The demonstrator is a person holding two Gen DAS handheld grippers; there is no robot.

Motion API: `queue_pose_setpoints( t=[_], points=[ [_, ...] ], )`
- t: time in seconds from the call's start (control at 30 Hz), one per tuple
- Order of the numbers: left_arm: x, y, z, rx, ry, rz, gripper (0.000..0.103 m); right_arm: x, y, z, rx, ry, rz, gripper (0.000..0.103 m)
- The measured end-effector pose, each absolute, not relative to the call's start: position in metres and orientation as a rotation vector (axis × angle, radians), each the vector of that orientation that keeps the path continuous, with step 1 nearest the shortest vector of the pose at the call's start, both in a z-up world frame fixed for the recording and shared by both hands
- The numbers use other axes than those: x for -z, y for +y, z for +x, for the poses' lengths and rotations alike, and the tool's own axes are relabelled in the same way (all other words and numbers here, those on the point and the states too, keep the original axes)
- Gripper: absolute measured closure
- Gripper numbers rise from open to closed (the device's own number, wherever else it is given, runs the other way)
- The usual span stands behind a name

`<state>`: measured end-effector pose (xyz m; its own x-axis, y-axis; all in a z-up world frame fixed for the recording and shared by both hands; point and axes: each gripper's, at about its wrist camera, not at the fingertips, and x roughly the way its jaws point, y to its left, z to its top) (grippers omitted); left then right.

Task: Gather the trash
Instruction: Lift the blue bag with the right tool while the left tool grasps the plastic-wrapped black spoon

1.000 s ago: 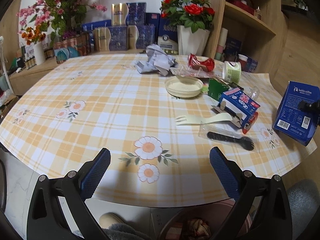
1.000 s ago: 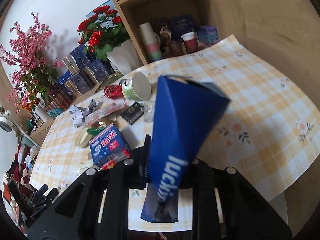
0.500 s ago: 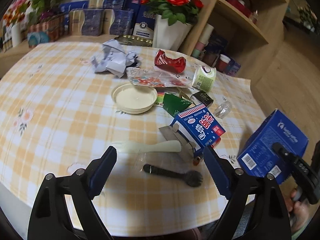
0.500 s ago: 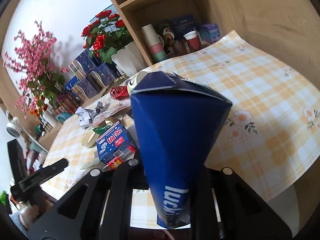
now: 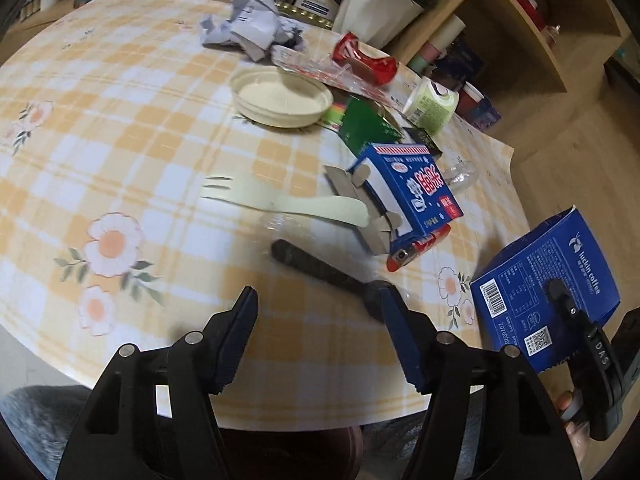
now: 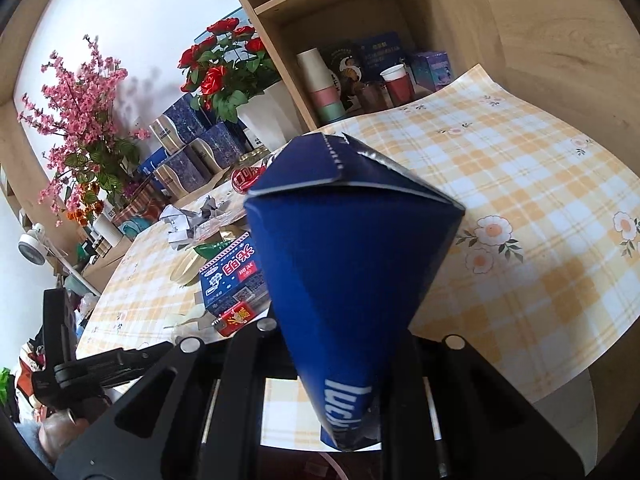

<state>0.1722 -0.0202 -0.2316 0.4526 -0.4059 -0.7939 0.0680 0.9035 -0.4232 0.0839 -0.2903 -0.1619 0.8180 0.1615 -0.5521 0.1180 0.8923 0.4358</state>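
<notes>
A black plastic fork (image 5: 320, 268) in a clear wrapper lies near the table's front edge. My left gripper (image 5: 320, 312) hovers just over its head end. Its jaws are closing and the pads are not pressing on the fork. Beyond it lie a cream fork (image 5: 288, 204), a blue-and-white carton (image 5: 408, 196) and a red lighter (image 5: 420, 248). My right gripper (image 6: 344, 400) is shut on a blue coffee box (image 6: 348, 260), held off the table's right edge. The box (image 5: 540, 292) also shows in the left wrist view.
On the checked tablecloth (image 5: 120, 140) farther back are a cream lid (image 5: 282, 98), crumpled paper (image 5: 248, 28), a crushed red can (image 5: 364, 56), a green cup (image 5: 432, 104) and a green wrapper (image 5: 364, 128). A wooden shelf (image 6: 360, 12) stands behind. A dark bin (image 5: 280, 452) sits below the table edge.
My left gripper has swung right along the table and tipped down over the black fork, its jaws narrowing. The right gripper has stayed about where it was with the blue box.
</notes>
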Motion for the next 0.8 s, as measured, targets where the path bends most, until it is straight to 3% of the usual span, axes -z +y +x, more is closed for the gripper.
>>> queue_pose_setpoints(
  t=[0.1,0.47,0.8],
  points=[
    [0.23,-0.036,0.175,0.264,1.048,-0.28,0.04,0.162,-0.292,0.083,-0.025,0.617,0.481,0.087],
    [0.237,-0.094,0.182,0.142,1.014,0.054,0.019,0.162,-0.297,0.082,-0.019,0.61,0.501,0.087],
    [0.239,-0.059,0.169,0.148,1.067,0.054,0.014,0.162,-0.299,0.081,-0.02,0.608,0.506,0.087]
  ],
)
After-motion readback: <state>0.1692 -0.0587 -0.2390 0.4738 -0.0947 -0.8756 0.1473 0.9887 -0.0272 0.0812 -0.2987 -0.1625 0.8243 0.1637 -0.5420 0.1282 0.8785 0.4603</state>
